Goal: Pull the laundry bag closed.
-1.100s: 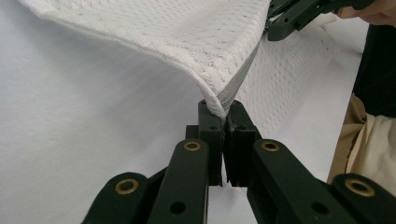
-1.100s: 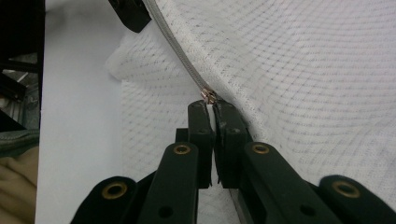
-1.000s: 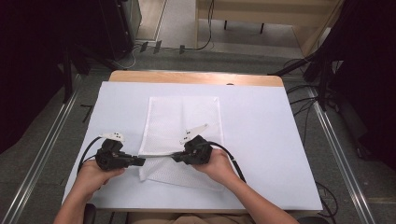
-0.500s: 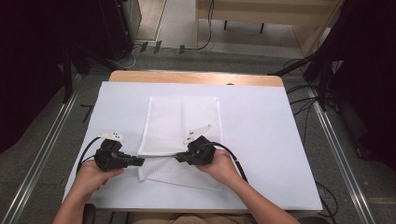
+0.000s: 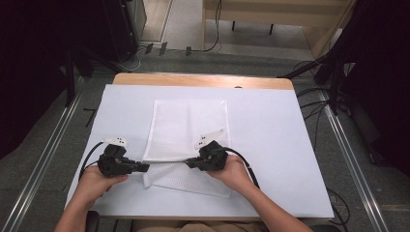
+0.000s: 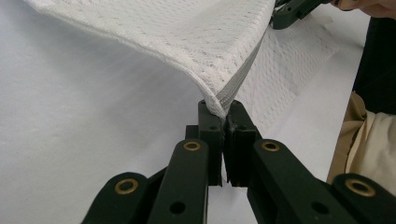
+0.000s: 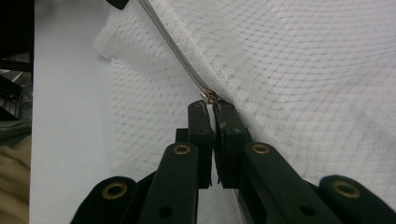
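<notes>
From above the person's side, the high view faces forward and down; both gripper views sit close behind black jaws, sharing the white mesh zippered bag [image 5: 188, 130] [image 6: 196, 42] [image 7: 303, 70].

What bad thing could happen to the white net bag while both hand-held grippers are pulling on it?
The right hand-held gripper pinches only the tiny zipper pull, so it might slip off. The left hand-held gripper clamps just a corner of the mesh bag, and that thin netting could tear or pop free if the pull gets harder. Part of the bag lies folded under the stretched zipper edge, so loose mesh may get caught in the zipper.
</notes>
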Demonstrator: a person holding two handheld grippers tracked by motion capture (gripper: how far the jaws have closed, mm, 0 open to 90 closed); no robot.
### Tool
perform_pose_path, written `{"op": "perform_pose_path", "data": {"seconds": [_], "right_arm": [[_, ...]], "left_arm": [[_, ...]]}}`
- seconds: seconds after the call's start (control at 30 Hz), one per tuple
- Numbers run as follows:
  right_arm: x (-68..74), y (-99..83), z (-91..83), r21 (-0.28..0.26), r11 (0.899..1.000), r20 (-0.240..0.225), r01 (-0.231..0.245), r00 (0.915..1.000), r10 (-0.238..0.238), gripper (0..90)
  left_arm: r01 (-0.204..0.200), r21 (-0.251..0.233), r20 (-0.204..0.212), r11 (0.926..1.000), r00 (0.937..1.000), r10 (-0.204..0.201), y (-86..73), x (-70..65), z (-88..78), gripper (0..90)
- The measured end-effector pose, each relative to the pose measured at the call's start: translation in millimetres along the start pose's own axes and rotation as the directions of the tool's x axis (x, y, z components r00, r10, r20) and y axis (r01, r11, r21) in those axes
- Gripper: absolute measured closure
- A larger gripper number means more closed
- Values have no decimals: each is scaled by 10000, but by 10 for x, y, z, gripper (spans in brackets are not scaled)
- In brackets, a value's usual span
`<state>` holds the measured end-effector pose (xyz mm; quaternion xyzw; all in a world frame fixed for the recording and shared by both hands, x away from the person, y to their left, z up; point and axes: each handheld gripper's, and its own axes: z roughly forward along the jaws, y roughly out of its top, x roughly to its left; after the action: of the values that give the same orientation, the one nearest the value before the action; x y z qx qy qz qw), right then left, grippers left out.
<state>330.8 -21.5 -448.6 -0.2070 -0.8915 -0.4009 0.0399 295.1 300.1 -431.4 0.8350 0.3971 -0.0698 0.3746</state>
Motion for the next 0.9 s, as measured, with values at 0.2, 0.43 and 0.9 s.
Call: {"op": "perform_pose_path", "data": {"seconds": [0.2,0.43,0.9], "right_arm": [[-25,-49,-38,127,9999,134,-53,9999,52,879],[-63,-99,-101,156,9997,262,-163,9995,159,879],[-73,-185,-229,151,9995,349,-273,9990,268,880]], "left_arm": [[56,-29,-35,10000,10000,-56,-3,7,-8,879],[87,-48,-27,10000,10000,-87,-7,10,-16,879],[52,-39,-46,10000,10000,-52,-10,9,-14,877]]}}
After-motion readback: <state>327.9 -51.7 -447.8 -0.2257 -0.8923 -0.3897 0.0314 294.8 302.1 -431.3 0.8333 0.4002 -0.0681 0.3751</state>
